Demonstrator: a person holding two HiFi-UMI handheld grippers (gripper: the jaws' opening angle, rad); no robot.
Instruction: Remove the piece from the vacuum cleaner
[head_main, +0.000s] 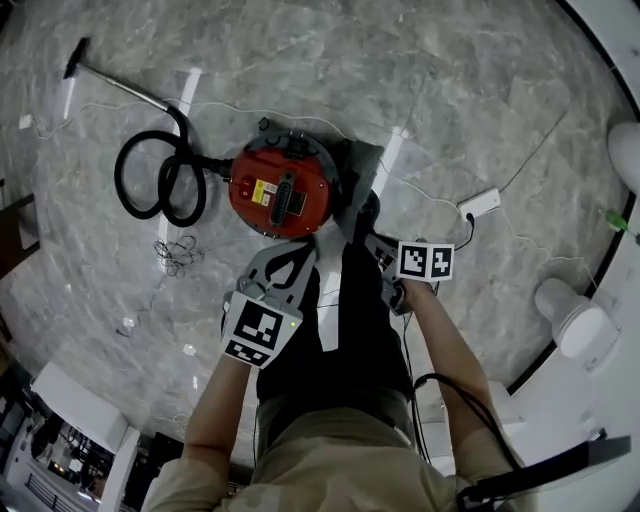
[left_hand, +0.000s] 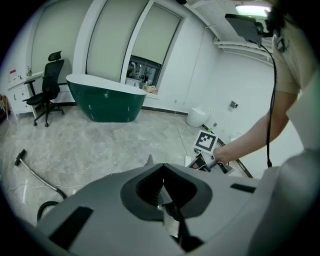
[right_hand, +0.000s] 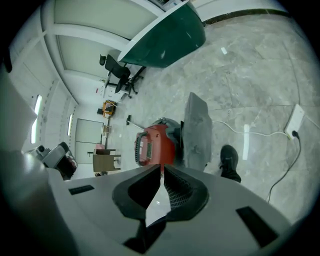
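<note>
Both of my tools hang low in the head view. The left gripper (head_main: 300, 248) and the right gripper (head_main: 380, 247) point down toward the red vacuum cleaner (head_main: 282, 188) on the floor, and neither touches it. Its black hose (head_main: 160, 180) loops at its left. A grey flat piece (head_main: 362, 165) stands at its right, near my shoe (head_main: 368, 212).

Seen from the left gripper view, the left gripper's (left_hand: 161, 167) jaws are pressed together with nothing between them. Beyond them are a green bathtub (left_hand: 102, 102) and my right tool's marker cube (left_hand: 206, 141).

From the right gripper view, the right gripper (right_hand: 161, 170) is likewise pressed together and empty. Just past its tips sits the vacuum cleaner (right_hand: 152, 145), with the grey flat piece (right_hand: 196, 131) upright against its right side.
</note>
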